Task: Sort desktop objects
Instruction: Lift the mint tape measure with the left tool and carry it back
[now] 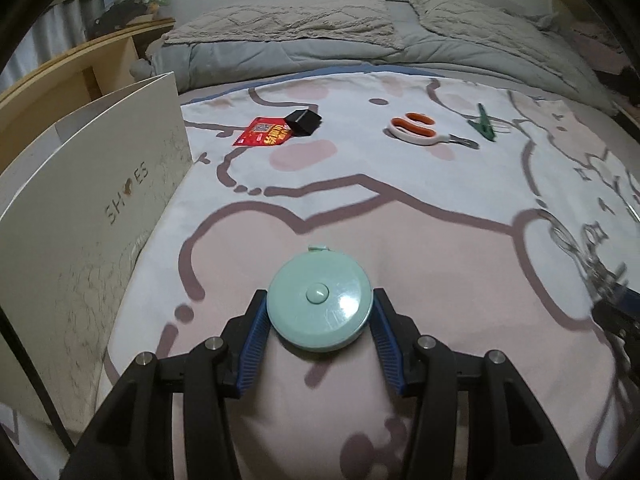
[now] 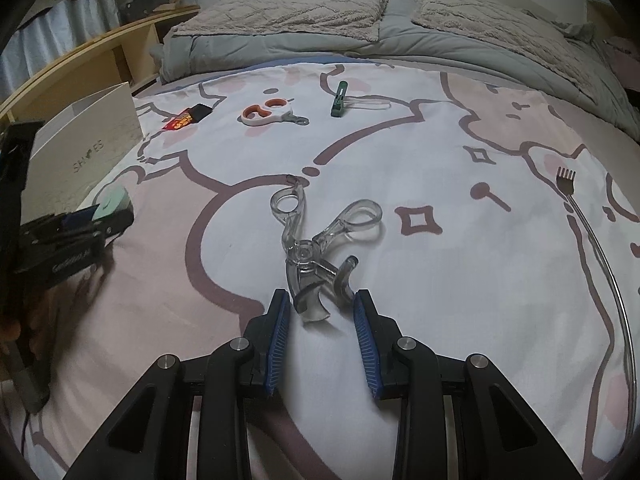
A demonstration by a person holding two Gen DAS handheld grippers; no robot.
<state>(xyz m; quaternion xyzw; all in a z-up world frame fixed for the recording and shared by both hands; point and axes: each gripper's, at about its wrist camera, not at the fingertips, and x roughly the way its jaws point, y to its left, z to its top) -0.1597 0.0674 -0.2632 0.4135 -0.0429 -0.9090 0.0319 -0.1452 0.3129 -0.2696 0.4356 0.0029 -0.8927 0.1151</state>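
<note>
1. Left gripper (image 1: 320,312): pads clamped on either side of a round mint tape measure (image 1: 320,300), carried above the blanket (image 1: 400,220) and just beside the white shoe box (image 1: 92,216).
2. Right gripper (image 2: 322,312): jaws apart, not pressing anything. Tips straddle the near end of a clear plastic scissor-shaped tool (image 2: 312,248) lying on the blanket; nothing lifted.
3. Progress, my reading: early. One item in hand, likely bound for the box; everything else seen lies unsorted.
4. Left on the blanket, far side: a red packet (image 1: 262,134) touching a small black object (image 1: 303,121); orange-and-white scissors (image 1: 420,132); a green clip (image 1: 485,124) near them.
5. Right edge, right wrist view: a long metal back scratcher (image 2: 600,248), well apart from the others.
6. Containers: the shoe box only, standing at the blanket's left edge. Its inside is hidden from both views; cannot tell what it holds.
</note>
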